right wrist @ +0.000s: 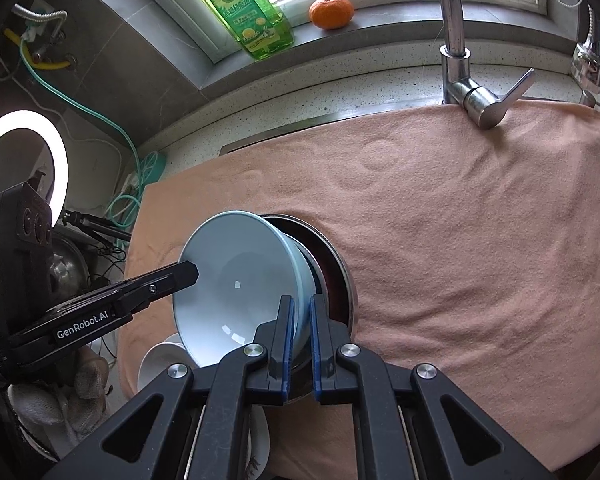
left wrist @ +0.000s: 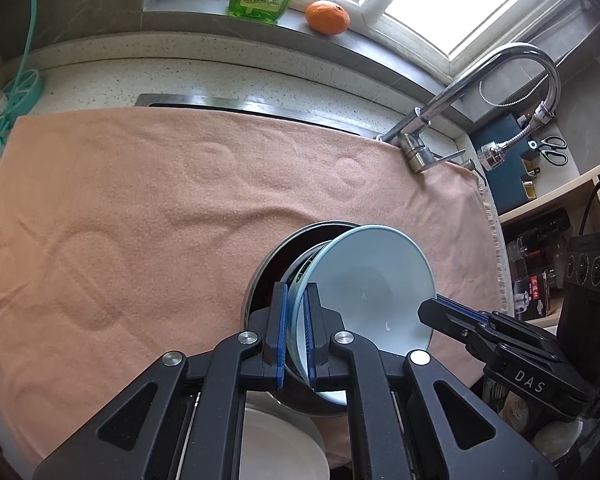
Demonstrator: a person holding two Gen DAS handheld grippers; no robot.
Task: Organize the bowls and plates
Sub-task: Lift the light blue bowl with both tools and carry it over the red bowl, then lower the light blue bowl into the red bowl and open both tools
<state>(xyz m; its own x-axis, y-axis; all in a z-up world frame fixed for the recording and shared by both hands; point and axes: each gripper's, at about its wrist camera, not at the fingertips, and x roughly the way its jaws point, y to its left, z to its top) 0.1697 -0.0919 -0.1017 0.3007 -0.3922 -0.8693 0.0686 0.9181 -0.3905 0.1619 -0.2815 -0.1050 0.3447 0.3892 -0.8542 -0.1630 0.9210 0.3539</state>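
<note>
Two grippers clamp one pale blue bowl [left wrist: 364,280] from opposite sides of its rim. The left gripper [left wrist: 296,332], seen along its own fingers in the left wrist view, has its blue pads [left wrist: 281,336] closed narrowly on the near edge of the bowl's wall; in the right wrist view the same gripper [right wrist: 180,276] enters from the left, its black fingertip pressed against the far rim. The right gripper [right wrist: 300,344] is likewise closed narrowly on the bowl's rim, with one pad inside and one outside the wall, and appears in the left wrist view [left wrist: 440,312] reaching in from the right. The bowl [right wrist: 240,284] is tilted steeply, its opening turned toward the cameras, and it sits partly inside a metal pot [left wrist: 268,276] with a dark interior, whose rim [right wrist: 340,272] shows behind and beside the bowl. The pot rests on a peach-coloured towel [left wrist: 140,208] spread across the desk [left wrist: 180,76] and over the sink edge. A white plate [left wrist: 276,444] lies below the left gripper at the towel's near edge; a white dish [right wrist: 156,364] shows in the right wrist view, beneath the bowl. A chrome tap [right wrist: 456,60] rises at the back of the towel. On the window sill stand a green bottle of dish soap [right wrist: 244,12] and an orange [right wrist: 331,12], near each other but apart. A lit ring lamp [right wrist: 24,172] stands at the far left of the right wrist view.
</note>
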